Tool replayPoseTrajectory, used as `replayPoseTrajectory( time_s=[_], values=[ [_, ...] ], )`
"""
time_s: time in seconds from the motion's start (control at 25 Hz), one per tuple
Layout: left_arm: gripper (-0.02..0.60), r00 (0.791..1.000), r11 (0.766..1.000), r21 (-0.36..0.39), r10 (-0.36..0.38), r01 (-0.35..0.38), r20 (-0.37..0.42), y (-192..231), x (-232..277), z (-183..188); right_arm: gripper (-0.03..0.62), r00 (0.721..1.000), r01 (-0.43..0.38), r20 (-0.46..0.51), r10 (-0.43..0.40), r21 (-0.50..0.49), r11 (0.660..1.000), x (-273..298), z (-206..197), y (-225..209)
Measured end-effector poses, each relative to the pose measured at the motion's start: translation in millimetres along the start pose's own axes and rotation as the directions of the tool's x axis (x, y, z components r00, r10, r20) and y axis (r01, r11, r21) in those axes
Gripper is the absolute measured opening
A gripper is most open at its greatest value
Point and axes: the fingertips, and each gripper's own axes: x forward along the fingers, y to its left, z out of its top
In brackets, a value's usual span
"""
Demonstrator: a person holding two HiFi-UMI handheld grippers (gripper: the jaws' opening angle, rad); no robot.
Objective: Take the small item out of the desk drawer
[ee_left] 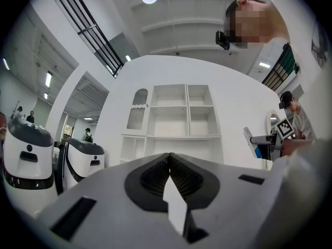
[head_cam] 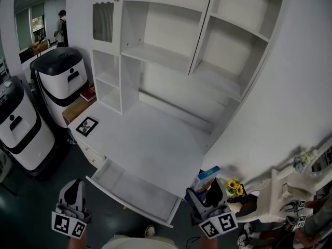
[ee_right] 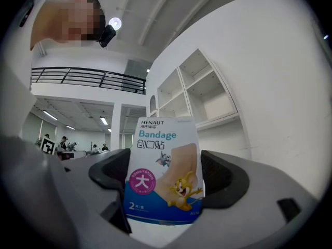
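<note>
**Head view, left to right.** The left gripper [head_cam: 73, 184] hangs near the left front corner of the drawer [head_cam: 99, 179]. The left gripper view shows its jaws [ee_left: 169, 160] pressed together with nothing between them. The drawer stands pulled out from under the desk top [head_cam: 150, 139]. Its visible floor appears bare, though the far back under the desk is hidden.

To the right of the drawer's right front corner is the right gripper [head_cam: 208, 192]. It is clamped on the bandage box [head_cam: 206, 178], the task's small item.

**Right gripper view.** The box [ee_right: 163, 175] stands upright between the pads of the right gripper [ee_right: 166, 191], which hold it by its two side edges. Its long axis runs along the jaws, and its printed face is turned to the camera.

**Governing relation.** The box lies outside the drawer, beside and to the right of it rather than over it, so the removal appears essentially done. The desk top lies up and to the left of the held box in the head view. Only the right gripper can take the box there. The empty left gripper is the nearer one to the drawer front, should the drawer need pushing shut. Setting the box down would likely require keeping the upright box clear of the drawer's right wall.
</note>
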Motion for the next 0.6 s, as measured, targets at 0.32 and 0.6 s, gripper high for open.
replayPoseTrajectory(
  time_s=[0.32,0.6],
  values=[
    [0.015,1.0,1.0,0.002,-0.003,0.003,0.007,0.6,-4.1,4.5,0.443,1.0,-0.024,0.01,0.024,0.005,1.0,2.8,6.0,10.5],
    [0.015,1.0,1.0,-0.001,-0.007,0.007,0.009,3.4,-6.7,6.9,0.443,0.999,-0.03,0.02,0.03,0.005,1.0,3.1,11.9,18.6]
  ],
)
